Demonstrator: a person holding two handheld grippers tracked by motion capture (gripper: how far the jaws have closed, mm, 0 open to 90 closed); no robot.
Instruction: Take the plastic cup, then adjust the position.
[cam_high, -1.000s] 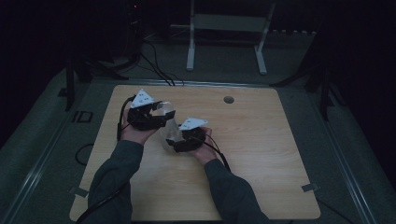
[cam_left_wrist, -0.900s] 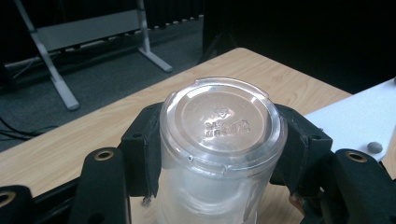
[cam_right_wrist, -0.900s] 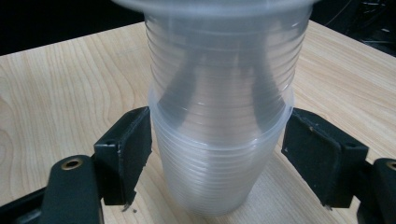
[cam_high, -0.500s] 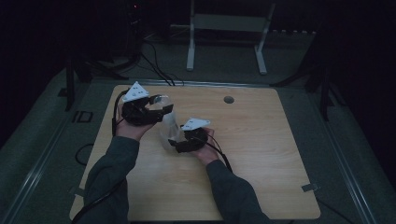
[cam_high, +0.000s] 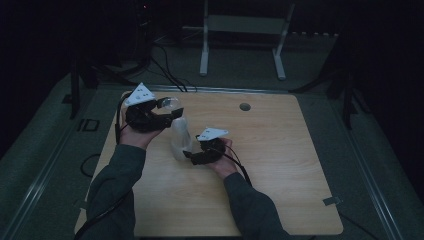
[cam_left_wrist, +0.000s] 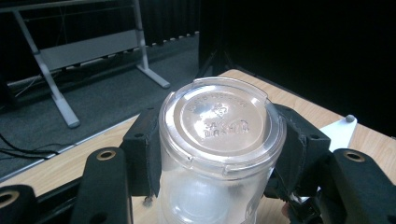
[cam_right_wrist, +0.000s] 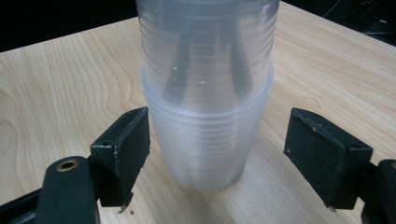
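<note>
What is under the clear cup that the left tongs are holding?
More clear cups: the held cup is nested in a stack standing upside down on the wooden table. Anything inside the stack is hidden by the cloudy walls.

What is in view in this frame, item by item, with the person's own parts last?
Clear plastic cups: a nested stack, count unreadable, translucent, standing left of the table's centre; the top cup sits bottom-up between the left gripper's pads.
Light wooden table: one, pale wood, with a small round grey hole near the far edge.
Grey metal stand: one, on the floor beyond the table.
Black cables: several, on the floor at far left.
Left gripper: one, black, shut on the top cup.
Right gripper: one, black, jaws open either side of the stack's base, having just been opening.
Forearms: two, dark-sleeved, entering from below.
</note>
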